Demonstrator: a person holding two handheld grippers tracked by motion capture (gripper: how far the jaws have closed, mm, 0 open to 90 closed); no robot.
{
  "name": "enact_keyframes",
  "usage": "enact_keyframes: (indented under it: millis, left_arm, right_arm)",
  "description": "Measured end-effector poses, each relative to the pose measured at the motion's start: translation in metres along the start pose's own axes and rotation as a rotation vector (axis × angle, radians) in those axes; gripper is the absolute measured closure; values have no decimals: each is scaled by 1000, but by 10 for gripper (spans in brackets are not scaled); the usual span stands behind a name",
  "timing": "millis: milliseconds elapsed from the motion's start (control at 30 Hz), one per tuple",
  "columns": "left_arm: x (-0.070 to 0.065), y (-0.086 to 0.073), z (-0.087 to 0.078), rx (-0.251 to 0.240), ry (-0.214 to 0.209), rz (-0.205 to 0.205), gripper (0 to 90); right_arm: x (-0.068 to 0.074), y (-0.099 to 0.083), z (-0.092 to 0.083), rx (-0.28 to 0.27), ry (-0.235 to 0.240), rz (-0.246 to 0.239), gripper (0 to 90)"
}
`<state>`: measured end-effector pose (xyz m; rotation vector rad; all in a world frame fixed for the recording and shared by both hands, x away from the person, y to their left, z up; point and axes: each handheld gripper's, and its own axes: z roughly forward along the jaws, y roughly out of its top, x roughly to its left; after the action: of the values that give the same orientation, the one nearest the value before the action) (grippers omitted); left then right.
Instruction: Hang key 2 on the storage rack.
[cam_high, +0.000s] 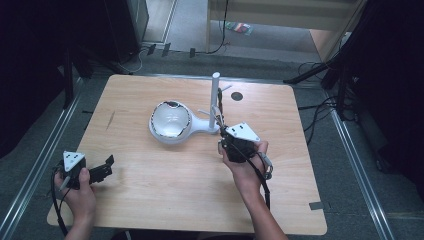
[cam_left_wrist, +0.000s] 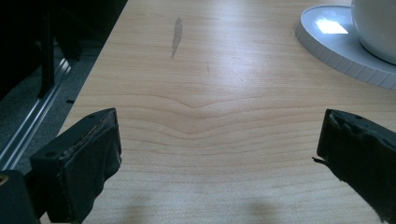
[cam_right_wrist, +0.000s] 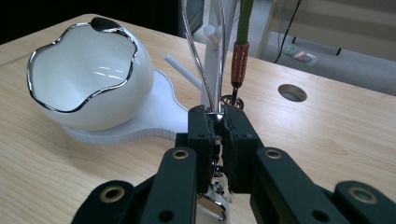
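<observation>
**Inspector A:** In the high view, we record a white bowl (cam_high: 170, 120) with a wavy silver rim on a flat white stand (cam_high: 197, 128) near the middle of the wooden table (cam_high: 150, 190). A white post (cam_high: 214, 100) with side pegs rises from the stand's narrow end. We see nothing in the bowl.

**Inspector B:** Agreed. The right gripper (cam_high: 223, 131) sits just beside the post. The left gripper (cam_high: 107, 167) rests near the table's left front corner, well apart from the stand.

**Inspector A:** In the left gripper view, we note the jaws spread wide with bare table between them. The stand's edge (cam_left_wrist: 336, 51) and part of the bowl (cam_left_wrist: 378, 28) lie at the upper right.

**Inspector B:** In the right gripper view, the jaws of the right gripper (cam_right_wrist: 217, 116) are pressed together on a thin silver wire piece (cam_right_wrist: 219, 60) that loops upward in front of the post (cam_right_wrist: 212, 70). What the wire belongs to we cannot tell. A brown and green cord (cam_right_wrist: 241, 51) hangs just beside it. The bowl (cam_right_wrist: 88, 79) stands to the left, its hollow bare.
</observation>
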<state>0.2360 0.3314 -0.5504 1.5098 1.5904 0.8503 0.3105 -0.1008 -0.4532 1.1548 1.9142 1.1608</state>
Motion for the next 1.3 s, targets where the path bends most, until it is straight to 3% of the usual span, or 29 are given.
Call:
enact_keyframes:
  millis: [733,867,1233,1300]
  left_arm:
    - [0,0,0,-2,1,-2,0]
    - [0,0,0,-3,1,-2,0]
    - [0,0,0,-4,1,0,0]
    - [0,0,0,-4,2,-1,0]
  right_arm:
    - [-5,-7,31,54,-24,15,836]
    - [-7,-8,38,63,-13,40,835]
    - [-10,-15,46,93,3,45,822]
    - [-12,-17,46,72,22,61,755]
